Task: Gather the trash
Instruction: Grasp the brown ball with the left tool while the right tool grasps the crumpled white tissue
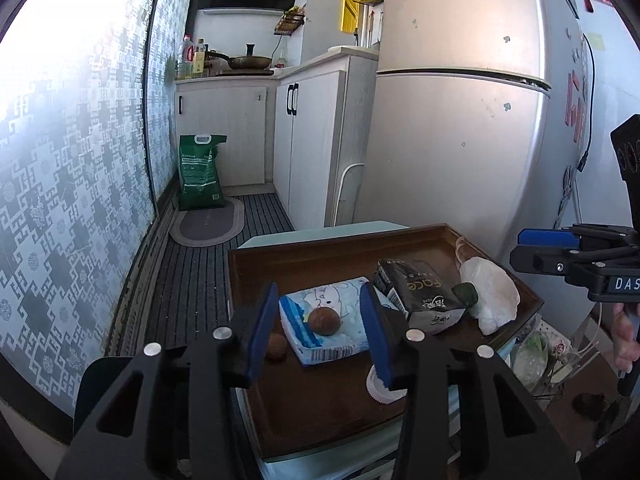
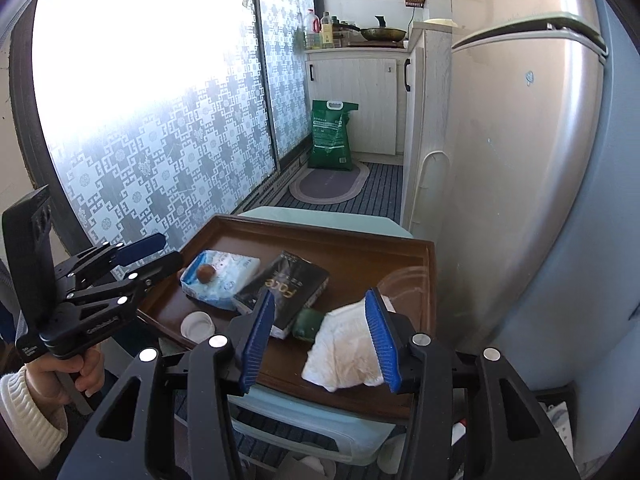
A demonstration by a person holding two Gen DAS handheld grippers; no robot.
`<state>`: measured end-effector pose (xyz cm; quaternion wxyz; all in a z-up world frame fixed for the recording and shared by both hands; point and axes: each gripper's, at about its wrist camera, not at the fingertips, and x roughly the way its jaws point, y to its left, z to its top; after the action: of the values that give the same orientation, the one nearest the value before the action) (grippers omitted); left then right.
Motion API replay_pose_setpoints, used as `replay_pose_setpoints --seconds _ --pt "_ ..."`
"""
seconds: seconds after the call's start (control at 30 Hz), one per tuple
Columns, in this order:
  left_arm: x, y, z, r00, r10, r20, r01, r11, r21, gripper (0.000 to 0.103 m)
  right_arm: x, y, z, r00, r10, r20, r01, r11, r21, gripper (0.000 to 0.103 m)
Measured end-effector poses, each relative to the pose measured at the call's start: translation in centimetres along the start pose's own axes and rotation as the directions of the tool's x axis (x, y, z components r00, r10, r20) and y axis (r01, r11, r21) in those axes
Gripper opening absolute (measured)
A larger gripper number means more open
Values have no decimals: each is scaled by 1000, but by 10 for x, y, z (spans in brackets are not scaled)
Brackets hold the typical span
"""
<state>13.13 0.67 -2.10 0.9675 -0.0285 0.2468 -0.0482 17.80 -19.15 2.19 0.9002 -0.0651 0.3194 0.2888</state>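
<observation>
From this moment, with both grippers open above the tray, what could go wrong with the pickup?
The brown ball sits loose on the blue-white pack; the open left gripper could nudge it into rolling off. The crumpled white tissue lies at the tray edge, so the right gripper might push it overboard.

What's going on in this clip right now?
A person holds a gripper in each hand over a brown tray of trash in a narrow kitchen. The left gripper is open above a blue-and-white wipes pack with a brown round thing on it. The right gripper is open over a crumpled white tissue. A black packet, a green lump and a white lid also lie on the tray. Neither gripper holds anything.
</observation>
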Motion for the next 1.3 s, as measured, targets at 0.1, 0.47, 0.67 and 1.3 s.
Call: replay_pose_setpoints --seconds 0.1,0.47,0.67,1.3 --pt "8 -6 -1 1000 -2 -21 2 1000 9 40 -2 -5 -3 1000 -3 0 3 1000 2 48" --pt "35 -12 -7 990 38 -133 -37 999 5 31 -7 -18 -11 1000 -6 -4 6 1000 18 48" --pt "38 -9 -6 987 54 -150 -56 998 -4 23 3 -10 -18 999 0 -43 -1 1000 -29 48" --pt "-12 20 12 999 15 52 -8 990 -141 22 26 -3 -16 991 -97 -94 91 993 -71 48"
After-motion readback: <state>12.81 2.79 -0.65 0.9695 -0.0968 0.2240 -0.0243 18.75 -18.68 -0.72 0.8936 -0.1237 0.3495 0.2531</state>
